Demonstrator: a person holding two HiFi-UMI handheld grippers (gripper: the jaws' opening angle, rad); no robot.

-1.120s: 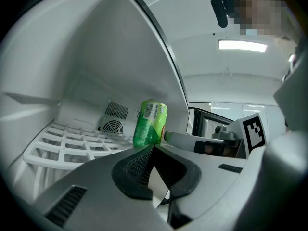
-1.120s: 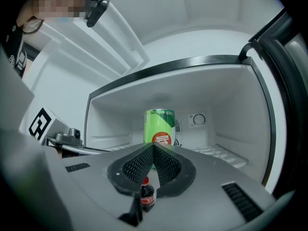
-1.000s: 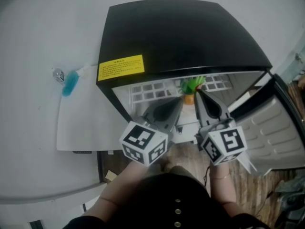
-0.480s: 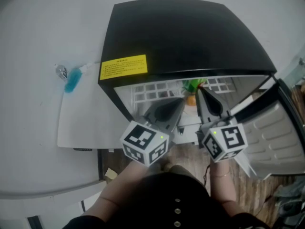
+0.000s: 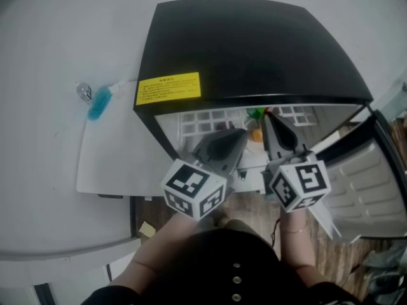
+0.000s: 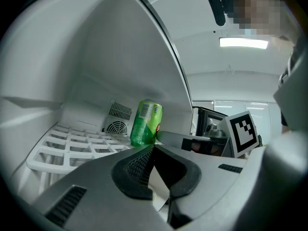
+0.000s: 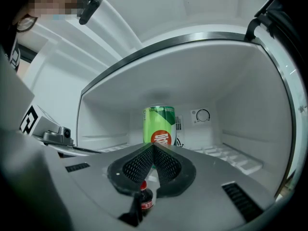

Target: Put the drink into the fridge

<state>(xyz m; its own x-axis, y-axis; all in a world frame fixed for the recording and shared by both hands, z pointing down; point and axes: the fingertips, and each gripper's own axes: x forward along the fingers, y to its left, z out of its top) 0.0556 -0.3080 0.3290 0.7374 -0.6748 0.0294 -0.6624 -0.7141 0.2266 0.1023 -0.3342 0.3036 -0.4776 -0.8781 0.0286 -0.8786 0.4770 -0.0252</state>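
Can [image 7: 160, 124] stands upright on the fridge [image 5: 254, 49] shelf [image 6: 72, 146], mid-frame; left gripper [image 6: 153, 147] and right gripper [image 7: 154, 146] both closed, empty, near it.

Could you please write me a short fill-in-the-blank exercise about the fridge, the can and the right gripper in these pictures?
1. The green can stands upright on the white wire ___ inside the fridge.
2. The fridge's door is ___.
3. The label on the fridge's black top is ___ in colour.
4. The right gripper has its fingers ___, short of the can, holding nothing.

Missing words: shelf; open; yellow; closed.
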